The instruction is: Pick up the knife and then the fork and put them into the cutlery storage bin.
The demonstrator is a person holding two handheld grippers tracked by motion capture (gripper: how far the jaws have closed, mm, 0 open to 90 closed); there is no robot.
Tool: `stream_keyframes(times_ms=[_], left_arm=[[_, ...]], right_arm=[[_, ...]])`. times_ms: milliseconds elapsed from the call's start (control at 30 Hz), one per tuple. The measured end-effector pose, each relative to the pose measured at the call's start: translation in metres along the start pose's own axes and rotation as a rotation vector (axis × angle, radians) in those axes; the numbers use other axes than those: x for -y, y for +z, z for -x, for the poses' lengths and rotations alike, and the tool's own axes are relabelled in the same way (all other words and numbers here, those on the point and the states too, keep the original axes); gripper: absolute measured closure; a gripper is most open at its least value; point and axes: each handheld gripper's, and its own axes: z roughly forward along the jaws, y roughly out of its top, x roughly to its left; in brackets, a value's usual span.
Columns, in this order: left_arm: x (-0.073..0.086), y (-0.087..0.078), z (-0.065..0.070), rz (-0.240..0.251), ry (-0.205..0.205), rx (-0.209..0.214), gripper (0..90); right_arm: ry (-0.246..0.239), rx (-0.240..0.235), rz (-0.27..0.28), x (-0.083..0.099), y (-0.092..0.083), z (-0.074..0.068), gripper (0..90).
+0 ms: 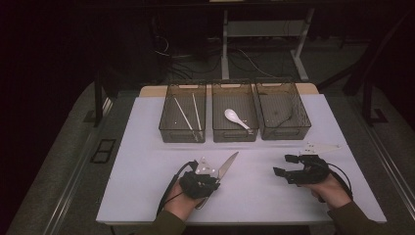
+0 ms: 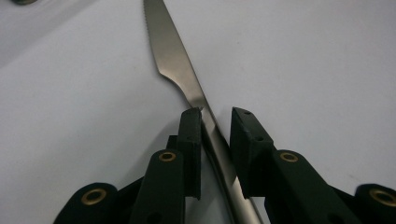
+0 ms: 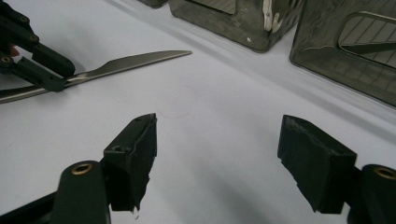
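Two grippers, one knife on a white table

Two hand-held grippers work above a white table (image 1: pixel 147 196) — the left gripper (image 2: pixel 215 122) has its jaws drawn narrow around the handle of a steel knife (image 2: pixel 175 56), one jaw at each side of it. The jaw on the left of that gripper's view touches the metal; whether the other pad presses on it cannot be told. The knife lies flat on the table, its serrated blade pointing away from the person's left hand (image 1: pixel 183 203) toward the row of boxes.

The right gripper (image 3: pixel 219 154) hangs with its jaws spread wide and nothing between them, held low over bare tabletop well to the right of the knife, in the person's right hand (image 1: pixel 333 191).

Three clear plastic boxes stand side by side at the far edge (each touching its neighbour): the left box (image 1: pixel 169 117) holds a pair of chopsticks (image 1: pixel 188 115), the middle box (image 1: pixel 218 132) a white spoon (image 1: pixel 236 118), and the right box (image 1: pixel 299 117) something dark that cannot be made out.
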Motion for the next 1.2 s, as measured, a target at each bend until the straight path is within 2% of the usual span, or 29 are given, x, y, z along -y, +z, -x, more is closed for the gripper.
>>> stream_keyframes(times_ms=[67,100,133,200,367,433,600,633,833,967,1100,1200], left_arm=[[-0.001,0.001,0.003,-0.003,-0.006,-0.023,73.4],[-0.002,0.001,0.002,-0.013,0.022,-0.03,73.5],[-0.002,0.001,0.002,-0.018,0.027,-0.032,73.7],[-0.003,0.002,0.003,-0.007,0.0,-0.025,75.2],[-0.003,0.004,0.001,0.003,0.022,-0.003,79.3],[-0.002,0.004,0.001,0.005,0.042,0.001,79.1],[0.001,0.005,0.0,0.029,0.059,0.003,77.8],[0.002,0.004,0.001,0.029,0.08,-0.002,77.9],[0.001,0.004,0.001,0.035,0.12,0.002,79.5],[-0.002,0.002,0.0,0.053,0.133,0.017,79.5],[-0.005,-0.005,-0.001,0.104,0.102,0.028,79.5],[-0.008,-0.011,-0.001,0.158,0.089,0.038,79.5]], right_arm=[[0.001,0.0,-0.002,0.0,0.0,0.0,28.3],[0.004,0.0,-0.002,0.0,0.0,0.0,28.4],[0.006,-0.002,-0.001,0.0,0.0,0.0,28.4],[0.008,-0.001,0.0,0.0,0.0,0.0,28.4],[0.014,0.001,0.002,0.0,0.0,0.0,28.6],[0.013,0.001,0.001,0.0,0.0,0.0,28.6],[0.014,-0.002,0.001,0.0,0.0,0.001,28.6],[0.014,-0.001,0.001,0.0,0.0,0.0,28.6],[0.018,-0.014,-0.004,-0.001,0.002,-0.001,28.7],[0.022,-0.05,-0.002,-0.001,0.002,-0.004,27.9],[0.056,-0.12,0.023,-0.003,0.002,-0.007,26.4],[0.081,-0.15,0.046,-0.005,0.004,-0.011,27.6]])
